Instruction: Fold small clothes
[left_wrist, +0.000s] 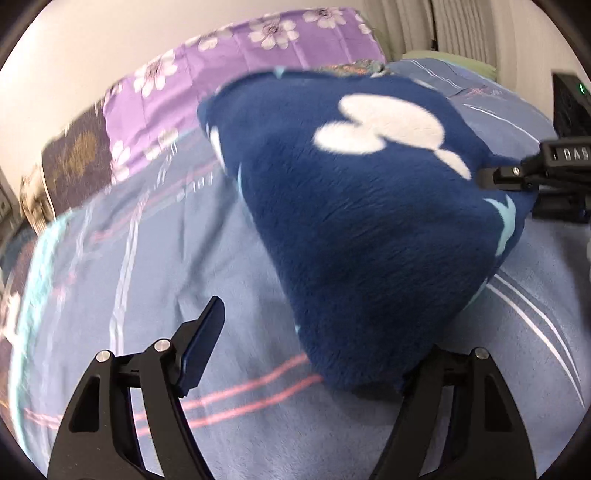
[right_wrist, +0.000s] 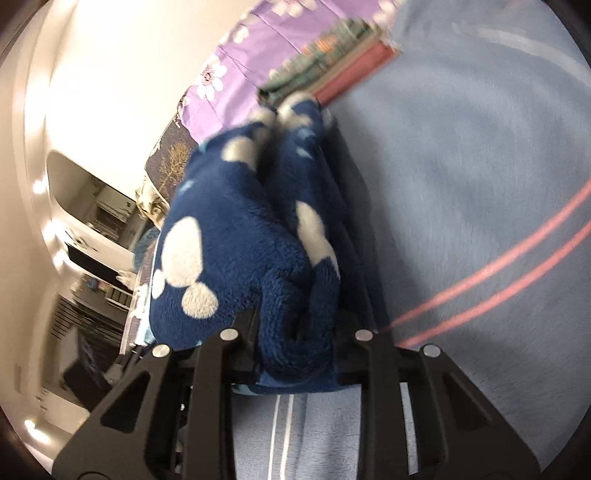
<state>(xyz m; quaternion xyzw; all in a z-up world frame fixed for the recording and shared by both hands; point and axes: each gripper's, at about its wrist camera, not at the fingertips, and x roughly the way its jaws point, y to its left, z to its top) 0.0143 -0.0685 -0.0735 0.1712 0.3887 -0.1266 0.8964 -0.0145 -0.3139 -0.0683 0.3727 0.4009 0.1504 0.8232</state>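
A dark blue fleece garment (left_wrist: 362, 221) with white mouse-head prints hangs bunched above the blue bedspread (left_wrist: 147, 258). My left gripper (left_wrist: 306, 354) is open; its left finger (left_wrist: 203, 343) is bare and the garment's lower corner drapes over the hidden right finger. My right gripper shows at the right edge of the left wrist view (left_wrist: 498, 177), clamped on the garment's far corner. In the right wrist view the right gripper (right_wrist: 295, 332) is shut on a thick fold of the same garment (right_wrist: 236, 240), held off the bed.
The bedspread (right_wrist: 461, 184) has pink and white stripes. A purple flowered pillow (left_wrist: 240, 74) lies at the head by the white wall. Folded patterned cloth (right_wrist: 325, 62) lies beyond the garment. A black device (left_wrist: 569, 103) stands at the right.
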